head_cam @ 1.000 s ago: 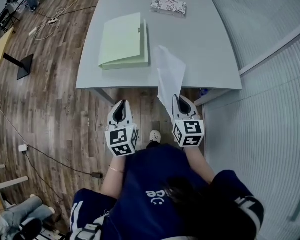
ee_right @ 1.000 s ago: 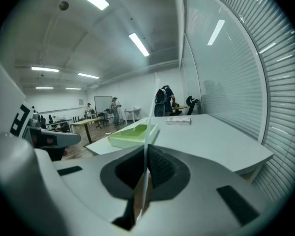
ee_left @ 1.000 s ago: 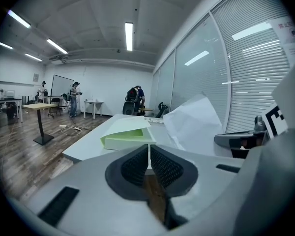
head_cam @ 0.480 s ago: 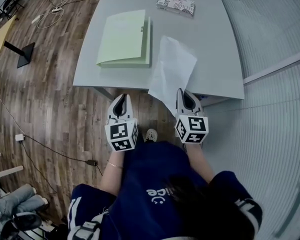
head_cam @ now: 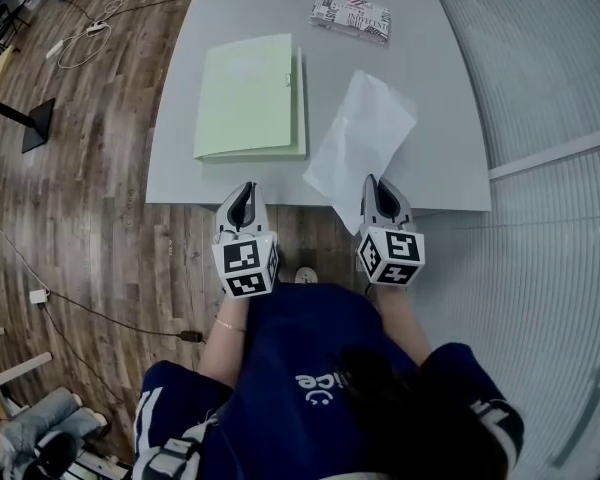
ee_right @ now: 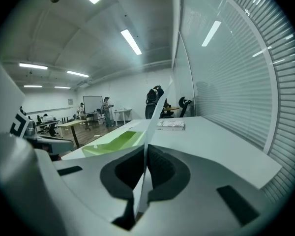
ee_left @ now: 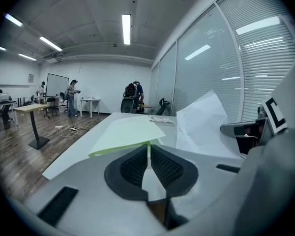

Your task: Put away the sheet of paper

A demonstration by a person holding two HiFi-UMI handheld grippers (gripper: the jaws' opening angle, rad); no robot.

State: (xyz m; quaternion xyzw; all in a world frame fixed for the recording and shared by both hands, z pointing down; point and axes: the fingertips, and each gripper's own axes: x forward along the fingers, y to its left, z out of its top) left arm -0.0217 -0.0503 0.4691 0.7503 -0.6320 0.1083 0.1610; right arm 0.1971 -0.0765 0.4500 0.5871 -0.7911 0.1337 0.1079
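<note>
A white sheet of paper [head_cam: 365,133] hangs over the right front part of the grey table [head_cam: 440,88]. My right gripper [head_cam: 380,194] is shut on the sheet's near corner, just at the table's front edge. In the right gripper view the sheet [ee_right: 150,132] stands edge-on between the closed pads of the right gripper [ee_right: 144,167]. A light green folder [head_cam: 250,96] lies closed on the table's left half. My left gripper [head_cam: 242,200] is shut and empty, in front of the folder's near edge. In the left gripper view the folder [ee_left: 130,132] lies right ahead of the left gripper [ee_left: 148,157].
A flat printed box [head_cam: 351,16] lies at the table's far edge. A glass wall with blinds [head_cam: 550,78] runs along the right. To the left are wooden floor [head_cam: 90,188], cables and a table's black foot [head_cam: 35,128]. People stand far off in the room [ee_left: 73,97].
Both grippers have moved forward to the table's front edge. The sheet, which hung in front of the edge, has come further over the table.
</note>
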